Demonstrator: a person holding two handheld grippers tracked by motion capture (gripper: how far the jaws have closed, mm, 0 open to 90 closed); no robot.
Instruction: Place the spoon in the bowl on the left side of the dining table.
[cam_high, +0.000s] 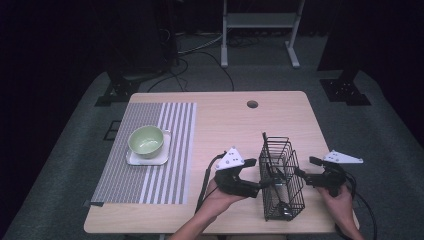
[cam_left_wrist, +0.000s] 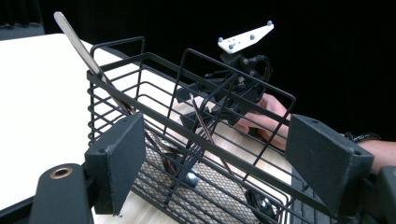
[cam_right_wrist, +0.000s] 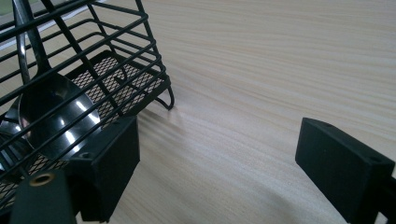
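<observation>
1. black wire basket (cam_high: 281, 176) stands on the wooden table (cam_high: 225, 125), holding cutlery.
2. left gripper (cam_high: 256, 174) at its left side, jaws apart around the rim.
3. right gripper (cam_high: 305, 167) beside it, jaws apart, holding nothing.

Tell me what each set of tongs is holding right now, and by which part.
Nothing is held. The left tongs stand open around the wire basket rim, pads not pressing. The right tongs are open over bare table beside the basket.
</observation>
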